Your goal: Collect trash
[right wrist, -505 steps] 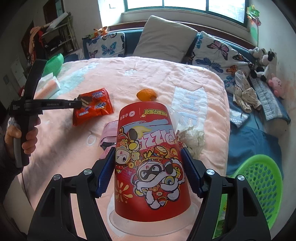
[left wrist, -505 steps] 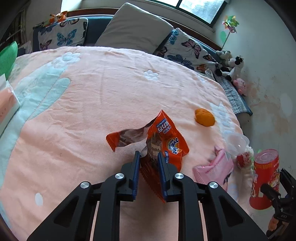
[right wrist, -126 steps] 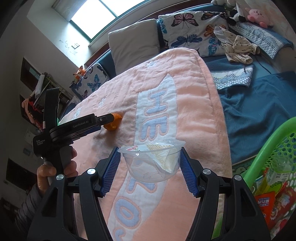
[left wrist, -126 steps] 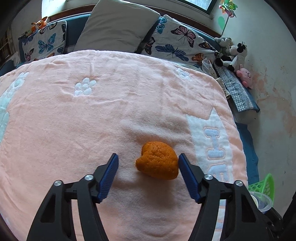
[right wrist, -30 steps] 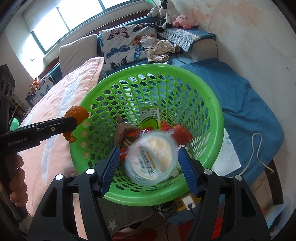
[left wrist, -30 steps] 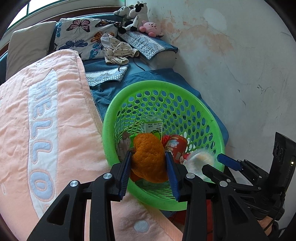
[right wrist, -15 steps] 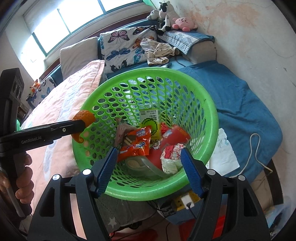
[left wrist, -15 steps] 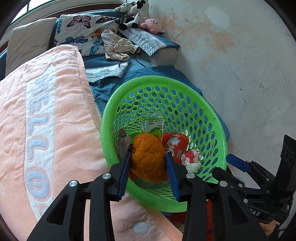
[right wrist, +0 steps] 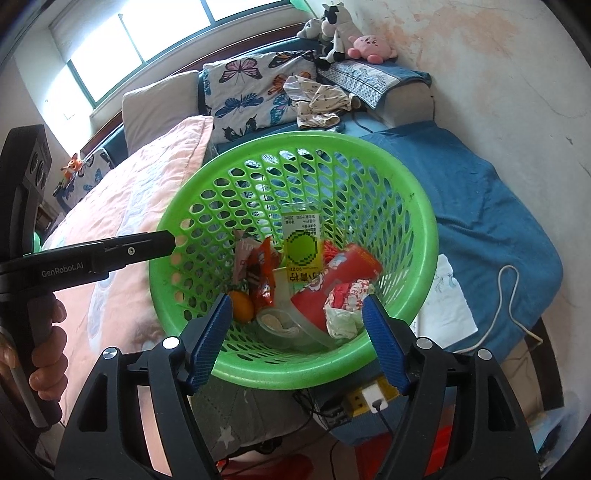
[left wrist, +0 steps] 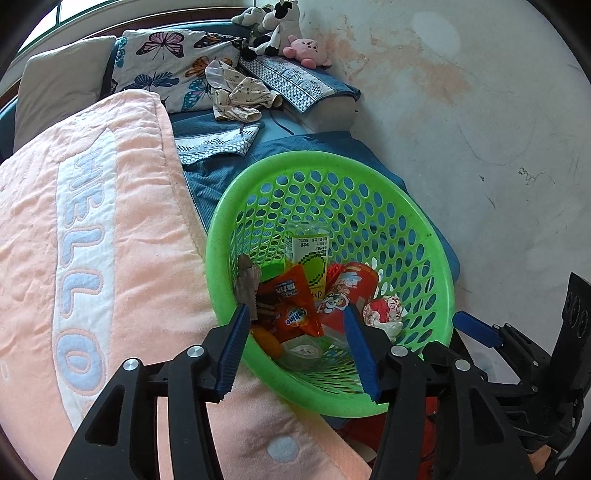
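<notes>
A green perforated basket [left wrist: 436, 258] [right wrist: 421, 206] stands beside the bed and holds the trash: an orange peel [left wrist: 266, 341] [right wrist: 242, 304], an orange snack wrapper [left wrist: 293, 302] [right wrist: 260, 275], a red cup [left wrist: 347, 291] [right wrist: 334, 284], a clear plastic bowl [left wrist: 301, 349] [right wrist: 284, 325], a drink carton [left wrist: 310, 258] [right wrist: 303, 245] and crumpled paper [left wrist: 382, 312] [right wrist: 345, 306]. My left gripper [left wrist: 295, 347] is open and empty over the basket's near rim. My right gripper [right wrist: 297, 336] is open and empty above the basket.
The pink blanket with "HELLO" lettering [left wrist: 81, 236] covers the bed left of the basket. Blue bedding [right wrist: 480, 206], pillows [left wrist: 170, 55], crumpled clothes [left wrist: 236, 96] and plush toys [right wrist: 347, 33] lie beyond. A power strip [right wrist: 369, 400] with cables sits below the basket. A stained wall [left wrist: 498, 129] is to the right.
My left gripper has opened and let go of the orange peel, which now lies in the basket. My right gripper dropped the clear bowl a second ago and stays open.
</notes>
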`<state>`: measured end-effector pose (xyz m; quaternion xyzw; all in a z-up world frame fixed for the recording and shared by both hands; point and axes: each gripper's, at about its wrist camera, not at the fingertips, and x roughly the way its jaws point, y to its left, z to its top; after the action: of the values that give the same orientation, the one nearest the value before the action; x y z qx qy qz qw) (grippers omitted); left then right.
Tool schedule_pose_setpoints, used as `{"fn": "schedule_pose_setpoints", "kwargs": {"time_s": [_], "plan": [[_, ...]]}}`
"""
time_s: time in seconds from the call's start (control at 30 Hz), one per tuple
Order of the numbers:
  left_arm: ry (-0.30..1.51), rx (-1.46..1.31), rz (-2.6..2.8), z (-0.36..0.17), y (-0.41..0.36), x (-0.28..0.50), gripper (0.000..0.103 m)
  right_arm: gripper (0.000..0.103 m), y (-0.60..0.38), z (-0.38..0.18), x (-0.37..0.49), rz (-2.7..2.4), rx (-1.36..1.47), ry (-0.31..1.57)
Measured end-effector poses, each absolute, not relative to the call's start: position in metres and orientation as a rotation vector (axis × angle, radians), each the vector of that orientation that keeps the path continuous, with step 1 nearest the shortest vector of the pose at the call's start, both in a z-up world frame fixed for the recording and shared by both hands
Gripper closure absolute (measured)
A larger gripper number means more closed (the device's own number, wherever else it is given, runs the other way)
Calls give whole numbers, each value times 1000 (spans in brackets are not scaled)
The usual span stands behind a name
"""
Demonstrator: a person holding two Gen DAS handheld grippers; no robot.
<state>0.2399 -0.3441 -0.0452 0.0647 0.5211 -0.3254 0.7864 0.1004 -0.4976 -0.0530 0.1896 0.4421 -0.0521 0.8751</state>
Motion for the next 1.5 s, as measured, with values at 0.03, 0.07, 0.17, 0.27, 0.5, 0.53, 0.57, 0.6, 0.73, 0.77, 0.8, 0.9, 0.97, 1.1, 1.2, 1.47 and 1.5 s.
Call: {"fn": "schedule_pose_setpoints", "kwargs": {"time_s": [0.03, 0.07, 0.17, 0.27, 0.5, 0.53, 0.57, 0.6, 0.73, 0.77, 0.8, 0.9, 0.97, 1.1, 1.2, 1.47, 1.5], "plan": [[1119, 139, -704, -44, -342, 239, 51, 30, -497, -53, 100, -108, 393, 922], [1116, 139, -704, -42, -340, 237, 49, 30, -495, -52, 100, -107, 389, 920], [1102, 135, -699, -37, -334, 235, 46, 27, -491, -48, 100, -105, 384, 911], [1080, 128, -692, -30, -325, 230, 43, 26, -484, -44, 98, -99, 379, 901], [1025, 130, -670, -15, -298, 216, 37, 23, -463, -35, 92, -88, 332, 882], [1016, 130, -666, -13, -293, 213, 37, 22, -459, -33, 92, -86, 326, 878], [1009, 130, -663, -11, -288, 211, 35, 21, -456, -32, 91, -84, 320, 876], [1003, 131, -658, -10, -284, 210, 33, 21, -453, -31, 90, -83, 314, 874], [960, 131, -640, -2, -264, 200, 23, 16, -435, -27, 85, -80, 286, 865], [949, 128, -640, 0, -259, 197, 21, 15, -431, -26, 83, -81, 281, 863], [939, 129, -640, 2, -255, 195, 21, 13, -427, -25, 81, -81, 275, 860], [896, 143, -621, 8, -239, 185, 15, 9, -415, -24, 77, -75, 261, 852], [877, 146, -616, 11, -229, 181, 12, 9, -407, -22, 75, -75, 250, 848], [855, 143, -606, 15, -211, 173, 10, 5, -395, -19, 69, -76, 237, 834], [835, 146, -596, 17, -197, 165, 9, 5, -386, -16, 64, -74, 232, 819], [809, 148, -564, 20, -164, 150, 7, 5, -368, -12, 56, -90, 212, 810], [805, 146, -561, 20, -161, 147, 7, 5, -365, -11, 55, -96, 200, 807]]}}
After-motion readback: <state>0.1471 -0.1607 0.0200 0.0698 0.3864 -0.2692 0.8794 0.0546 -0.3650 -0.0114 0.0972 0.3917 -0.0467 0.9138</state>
